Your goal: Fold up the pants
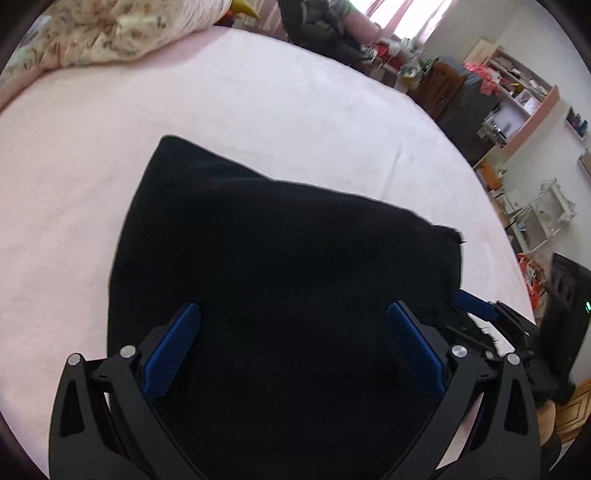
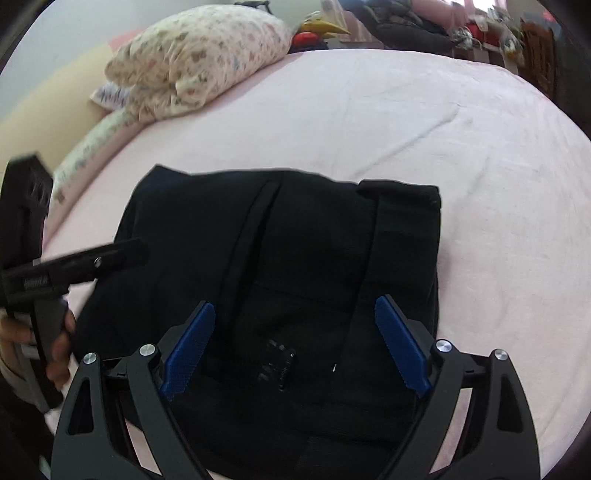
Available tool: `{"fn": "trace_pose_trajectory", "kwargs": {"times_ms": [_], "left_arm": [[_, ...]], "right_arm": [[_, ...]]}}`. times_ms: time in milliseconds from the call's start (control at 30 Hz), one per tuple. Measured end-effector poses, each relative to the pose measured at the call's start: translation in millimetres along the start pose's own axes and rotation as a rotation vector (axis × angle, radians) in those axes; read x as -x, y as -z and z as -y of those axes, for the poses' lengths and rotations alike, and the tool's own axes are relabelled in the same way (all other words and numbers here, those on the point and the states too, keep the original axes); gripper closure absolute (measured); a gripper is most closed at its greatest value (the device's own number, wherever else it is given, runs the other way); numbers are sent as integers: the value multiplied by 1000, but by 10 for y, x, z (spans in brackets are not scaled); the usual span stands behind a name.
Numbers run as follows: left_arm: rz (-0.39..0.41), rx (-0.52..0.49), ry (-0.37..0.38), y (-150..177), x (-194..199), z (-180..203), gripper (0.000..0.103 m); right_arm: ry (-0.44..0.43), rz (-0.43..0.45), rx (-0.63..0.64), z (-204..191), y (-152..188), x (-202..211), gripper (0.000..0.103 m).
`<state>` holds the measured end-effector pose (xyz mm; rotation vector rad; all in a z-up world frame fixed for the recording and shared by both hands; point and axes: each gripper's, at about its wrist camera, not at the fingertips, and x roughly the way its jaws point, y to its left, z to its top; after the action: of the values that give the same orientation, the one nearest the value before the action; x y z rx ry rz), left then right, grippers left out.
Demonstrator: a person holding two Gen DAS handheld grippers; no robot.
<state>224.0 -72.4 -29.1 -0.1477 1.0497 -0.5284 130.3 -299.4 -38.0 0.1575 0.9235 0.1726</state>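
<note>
One pair of black pants (image 2: 295,266) lies folded on one bed (image 2: 480,166) under a pink sheet. Two grippers are in view: the left gripper (image 1: 293,347) and the right gripper (image 2: 295,347), each with two blue-padded fingers (image 1: 173,350) set wide apart, so four fingers (image 2: 400,349) in all. At the bed's far left corner sits one floral pillow (image 2: 199,59), with one more floral cushion (image 2: 92,144) along the left edge below it. One hand (image 2: 55,343) shows, wrapped around the left gripper's handle. One yellow toy (image 2: 325,26) lies beyond the far edge. One pink shelf unit (image 1: 524,99) stands against the wall.
</note>
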Motion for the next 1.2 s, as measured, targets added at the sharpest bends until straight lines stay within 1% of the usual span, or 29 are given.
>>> {"fn": "trace_pose_trajectory", "kwargs": {"times_ms": [67, 133, 167, 200, 233, 300, 333, 367, 433, 467, 500, 567, 600, 667, 700, 767, 900, 967, 1033, 1067, 1133, 1167, 1200], "left_arm": [[2, -13, -33, 6, -31, 57, 2], [-6, -59, -78, 36, -8, 165, 2], [-1, -83, -97, 53, 43, 186, 2], [13, -100, -108, 80, 123, 178, 2], [35, -109, -111, 102, 221, 131, 2], [99, -101, -119, 181, 484, -18, 2], [120, -81, -129, 201, 545, -87, 2], [147, -21, -143, 263, 653, -235, 2], [180, 90, -116, 377, 738, -461, 2], [179, 164, -97, 410, 735, -582, 2], [150, 198, -88, 407, 710, -637, 2], [60, 217, -59, 316, 599, -704, 2], [37, 224, -30, 293, 563, -742, 2], [28, 237, 5, 285, 533, -801, 2], [-1, 249, 19, 271, 482, -835, 2], [-52, 254, 35, 229, 384, -883, 2], [-78, 239, 50, 264, 352, -930, 2], [-104, 216, 56, 260, 332, -926, 2], [-107, 207, 78, 246, 319, -911, 2], [-104, 212, 104, 238, 303, -891, 2], [-97, 255, 247, 248, 326, -948, 2], [-99, 276, 299, 247, 304, -953, 2], [-96, 282, 298, 248, 284, -951, 2]], "right_arm": [[22, -1, 44, -63, 18, -28, 2], [45, -7, 90, -158, -22, -56, 1], [59, -7, 112, -177, -23, 6, 1], [55, 2, 112, -161, -16, 94, 1], [33, 23, 96, -122, -6, 199, 1], [-69, 93, -6, 131, 47, 497, 1], [-115, 116, -72, 279, 97, 613, 1], [-194, 137, -177, 514, 168, 738, 1], [-331, 141, -329, 857, 302, 823, 1], [-397, 129, -408, 1034, 395, 818, 1], [-437, 102, -469, 1171, 457, 775, 1], [-446, 29, -529, 1299, 487, 656, 1], [-454, 13, -542, 1326, 487, 602, 1], [-492, -7, -550, 1312, 443, 461, 1], [-499, -30, -547, 1300, 428, 395, 1], [-469, -64, -528, 1231, 392, 282, 1], [-441, -88, -480, 1131, 343, 244, 1], [-445, -96, -465, 1109, 373, 283, 1], [-443, -103, -456, 1075, 383, 267, 1], [-443, -107, -453, 1066, 350, 237, 1], [-452, -113, -448, 1035, 341, 220, 1], [-475, -117, -451, 1004, 311, 194, 1], [-477, -119, -452, 997, 291, 173, 1]]}}
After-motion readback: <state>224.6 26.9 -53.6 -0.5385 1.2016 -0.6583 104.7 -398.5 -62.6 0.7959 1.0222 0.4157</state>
